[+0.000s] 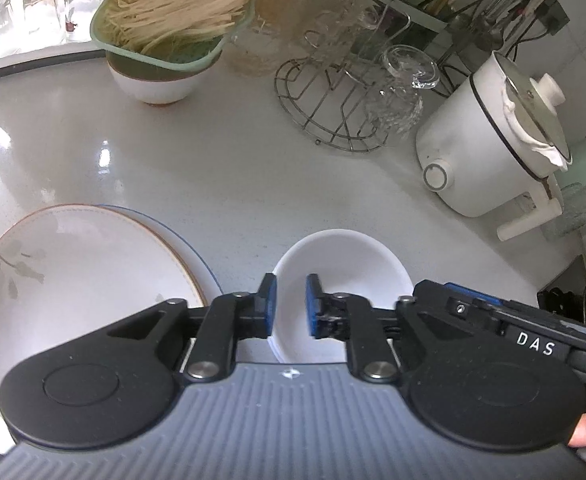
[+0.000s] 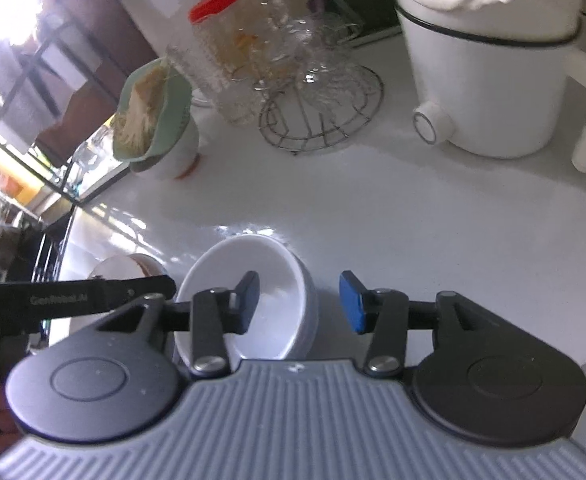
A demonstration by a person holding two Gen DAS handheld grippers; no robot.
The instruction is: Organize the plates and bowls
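A small white bowl sits on the white counter; it also shows in the right wrist view. My left gripper is open, its jaws a narrow gap apart astride the bowl's left rim. My right gripper is open wide, its left finger inside the bowl and its right finger outside the right wall. A large white plate with a leaf print lies on a blue-rimmed plate left of the bowl. A white bowl at the back carries a green basket.
The green basket holds dried strands. A wire rack with glass cups stands at the back centre. A white electric pot stands at the right, also in the right wrist view. Upturned glasses line the far left.
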